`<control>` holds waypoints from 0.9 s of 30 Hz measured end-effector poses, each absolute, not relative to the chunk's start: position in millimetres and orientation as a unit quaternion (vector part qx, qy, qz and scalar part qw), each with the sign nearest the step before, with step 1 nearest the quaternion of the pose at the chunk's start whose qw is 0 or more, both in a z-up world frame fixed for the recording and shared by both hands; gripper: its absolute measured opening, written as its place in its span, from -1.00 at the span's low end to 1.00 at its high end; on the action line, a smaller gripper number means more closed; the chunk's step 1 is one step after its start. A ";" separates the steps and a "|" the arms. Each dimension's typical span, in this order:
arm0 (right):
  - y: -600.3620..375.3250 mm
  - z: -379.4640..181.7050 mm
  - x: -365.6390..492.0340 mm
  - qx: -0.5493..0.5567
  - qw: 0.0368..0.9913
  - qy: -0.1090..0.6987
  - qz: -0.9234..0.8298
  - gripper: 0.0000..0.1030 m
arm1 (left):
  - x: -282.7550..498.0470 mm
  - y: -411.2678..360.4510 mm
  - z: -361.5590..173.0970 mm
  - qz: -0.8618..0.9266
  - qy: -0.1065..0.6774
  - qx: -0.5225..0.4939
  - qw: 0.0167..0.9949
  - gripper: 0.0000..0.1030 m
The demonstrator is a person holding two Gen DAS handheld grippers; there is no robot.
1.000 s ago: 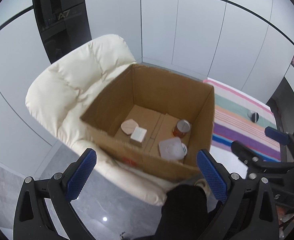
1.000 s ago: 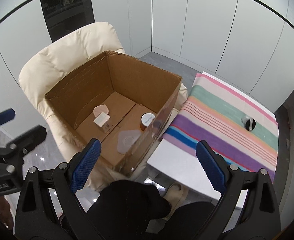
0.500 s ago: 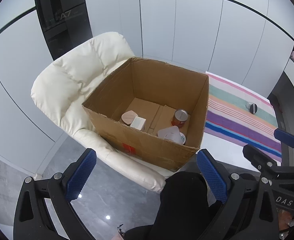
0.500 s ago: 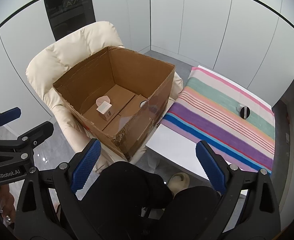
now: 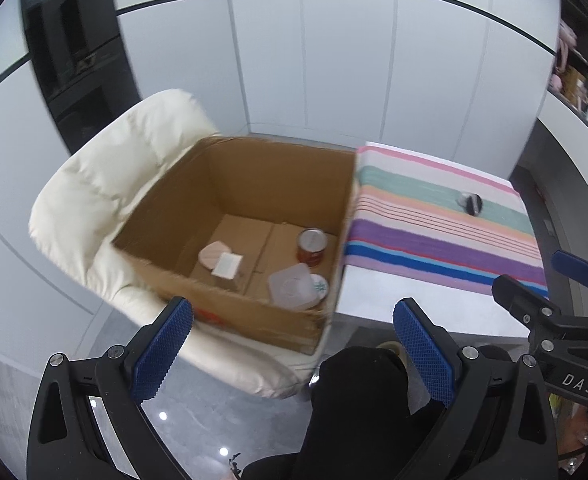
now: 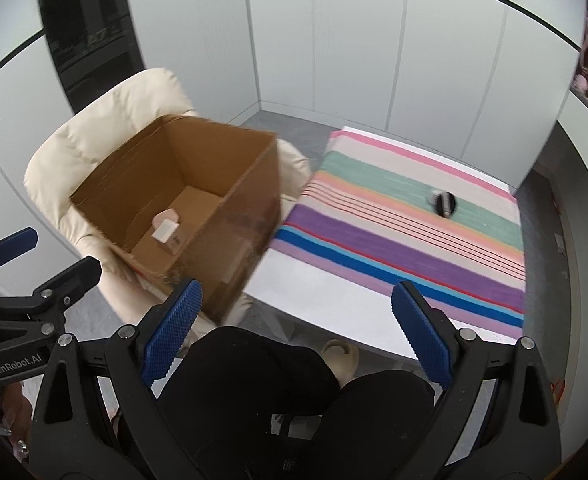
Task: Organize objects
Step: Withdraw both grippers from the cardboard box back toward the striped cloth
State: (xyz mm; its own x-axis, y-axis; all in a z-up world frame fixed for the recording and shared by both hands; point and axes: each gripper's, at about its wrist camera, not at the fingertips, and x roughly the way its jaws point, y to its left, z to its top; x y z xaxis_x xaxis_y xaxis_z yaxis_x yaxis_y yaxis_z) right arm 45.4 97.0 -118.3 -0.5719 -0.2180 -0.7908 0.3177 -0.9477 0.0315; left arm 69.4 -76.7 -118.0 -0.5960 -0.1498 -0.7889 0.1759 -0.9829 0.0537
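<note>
An open cardboard box (image 5: 181, 268) (image 6: 237, 224) rests on a cream armchair (image 5: 89, 200) (image 6: 93, 136). Inside lie a red can (image 5: 312, 246), a clear plastic lid (image 5: 291, 286), a small white box (image 5: 227, 265) (image 6: 165, 231) and a pink pad (image 5: 211, 254). A small black round object (image 5: 471, 203) (image 6: 444, 203) sits alone on the striped cloth (image 5: 434, 224) (image 6: 394, 232). My left gripper (image 5: 291, 354) and right gripper (image 6: 294, 340) both hang open and empty, well short of the box and the table.
The cloth covers a white table (image 6: 334, 300) to the right of the armchair. A person's dark-trousered legs (image 6: 253, 380) and a beige slipper (image 6: 340, 354) are below the grippers. White wall panels stand behind, with a dark cabinet (image 6: 89, 36) at the left.
Both cameras have swung to the right and pulled back; the box slid left in view and more of the striped table shows. Both grippers stay open and empty.
</note>
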 end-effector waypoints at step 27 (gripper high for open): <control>291.1 -166.4 -20.4 0.469 -0.026 -0.019 -0.883 0.89 | -65.4 75.6 -157.9 -0.894 -0.053 0.443 -0.050 0.96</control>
